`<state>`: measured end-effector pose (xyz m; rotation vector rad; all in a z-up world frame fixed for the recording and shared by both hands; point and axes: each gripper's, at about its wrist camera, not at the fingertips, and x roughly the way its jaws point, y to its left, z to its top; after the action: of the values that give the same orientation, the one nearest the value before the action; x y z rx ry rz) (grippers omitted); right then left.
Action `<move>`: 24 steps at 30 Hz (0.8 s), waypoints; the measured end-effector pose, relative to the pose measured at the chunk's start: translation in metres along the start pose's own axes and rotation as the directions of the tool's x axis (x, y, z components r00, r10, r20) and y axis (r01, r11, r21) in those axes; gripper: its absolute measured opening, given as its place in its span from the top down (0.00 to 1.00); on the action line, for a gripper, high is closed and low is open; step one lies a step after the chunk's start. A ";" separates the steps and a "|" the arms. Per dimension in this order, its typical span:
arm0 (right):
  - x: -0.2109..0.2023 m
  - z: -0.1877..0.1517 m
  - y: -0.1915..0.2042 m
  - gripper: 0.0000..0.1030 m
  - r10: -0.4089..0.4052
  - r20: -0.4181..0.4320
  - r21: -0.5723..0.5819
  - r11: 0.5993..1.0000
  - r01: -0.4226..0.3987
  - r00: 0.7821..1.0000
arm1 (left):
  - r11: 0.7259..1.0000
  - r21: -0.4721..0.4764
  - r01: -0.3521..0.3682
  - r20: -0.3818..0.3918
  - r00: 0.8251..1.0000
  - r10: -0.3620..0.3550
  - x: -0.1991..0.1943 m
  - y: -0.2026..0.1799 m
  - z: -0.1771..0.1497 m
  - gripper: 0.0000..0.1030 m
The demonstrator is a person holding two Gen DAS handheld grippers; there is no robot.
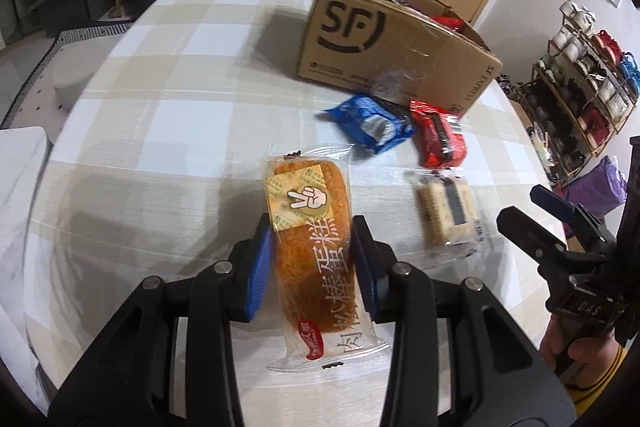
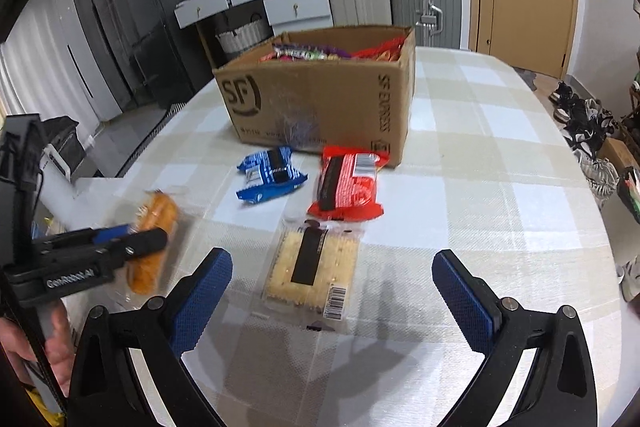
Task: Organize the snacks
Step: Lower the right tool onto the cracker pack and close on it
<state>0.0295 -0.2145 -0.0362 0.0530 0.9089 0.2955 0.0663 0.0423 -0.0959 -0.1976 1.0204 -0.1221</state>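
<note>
Left wrist view: left claw (image 1: 312, 267) was clenched on the cake (image 1: 308, 227) mid-length, pads on both long sides, above the surface (image 1: 160, 107).
Cake handling: judged light, soft, crushable; slick film wrapper.
Right claw (image 2: 332, 287): released, jaws wide, over the crackers (image 2: 312, 267).
Crackers handling: judged stiff, brittle; take across the long edges.
Box (image 2: 320, 99): behind, already holding snacks.

Between your left gripper's (image 1: 312, 267) blue textured rubbery pads sits a cake (image 1: 310, 247) in glossy clear plastic film. Ahead of it, the box (image 1: 384, 39) is matt brown cardboard; beneath, the worktop (image 1: 160, 107) wears a checked woven-look cloth.
</note>
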 end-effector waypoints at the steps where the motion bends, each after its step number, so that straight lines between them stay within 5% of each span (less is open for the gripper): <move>1: 0.003 0.000 0.000 0.01 -0.001 -0.009 0.000 1.000 0.001 1.000 | 1.000 -0.001 -0.007 -0.004 1.000 0.007 0.000 0.003 0.000 0.66; 24: 0.064 -0.010 0.025 0.08 -0.094 -0.181 -0.067 0.994 0.083 0.979 | 0.998 -0.061 0.016 -0.046 0.999 -0.019 -0.001 0.027 -0.005 0.66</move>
<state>0.0525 -0.1733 -0.0875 -0.0706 1.0828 0.2469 0.0615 0.0679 -0.1034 -0.2595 1.0696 -0.1120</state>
